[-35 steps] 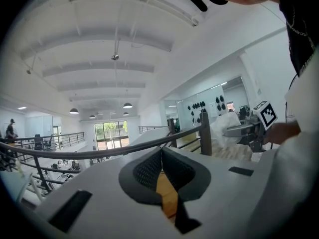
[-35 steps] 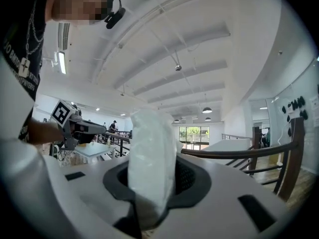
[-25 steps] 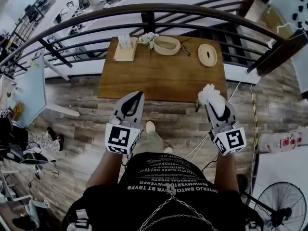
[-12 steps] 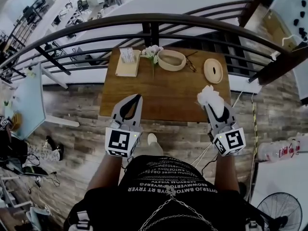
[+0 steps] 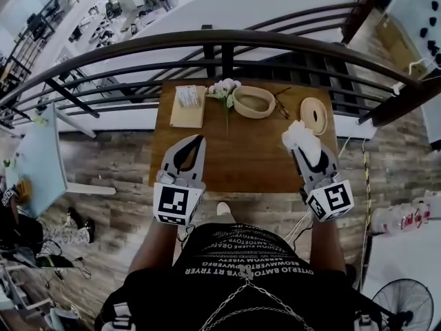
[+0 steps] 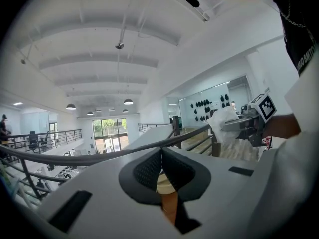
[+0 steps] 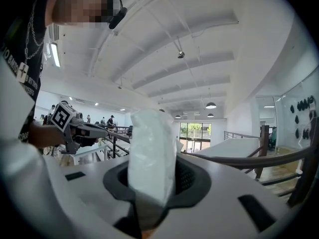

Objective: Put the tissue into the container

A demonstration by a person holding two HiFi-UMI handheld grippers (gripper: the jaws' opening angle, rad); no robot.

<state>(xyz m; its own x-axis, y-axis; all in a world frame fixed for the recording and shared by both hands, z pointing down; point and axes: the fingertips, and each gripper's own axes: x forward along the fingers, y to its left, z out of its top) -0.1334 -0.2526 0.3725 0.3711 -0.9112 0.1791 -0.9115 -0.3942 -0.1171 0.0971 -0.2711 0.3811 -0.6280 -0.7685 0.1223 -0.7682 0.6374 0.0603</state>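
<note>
My right gripper (image 5: pixel 298 142) is shut on a crumpled white tissue (image 5: pixel 299 134), held above the near right part of the wooden table (image 5: pixel 241 150). In the right gripper view the tissue (image 7: pixel 152 153) stands upright between the pads and hides most of what lies ahead. An oval wooden container (image 5: pixel 253 102) sits at the table's far side, with its oval lid (image 5: pixel 313 114) lying to the right of it. My left gripper (image 5: pixel 198 139) hovers over the near left part of the table, shut with nothing in it (image 6: pixel 161 151).
A wooden tissue holder (image 5: pixel 187 105) lies at the far left of the table, with a small bunch of flowers (image 5: pixel 224 88) and a pair of glasses (image 5: pixel 282 106) near the container. A dark curved railing (image 5: pixel 220 43) runs just behind the table, with a drop beyond it.
The table has come nearer, so both grippers now hang over its near part instead of the floor in front. The tissue stays gripped; the left jaws stay shut.
</note>
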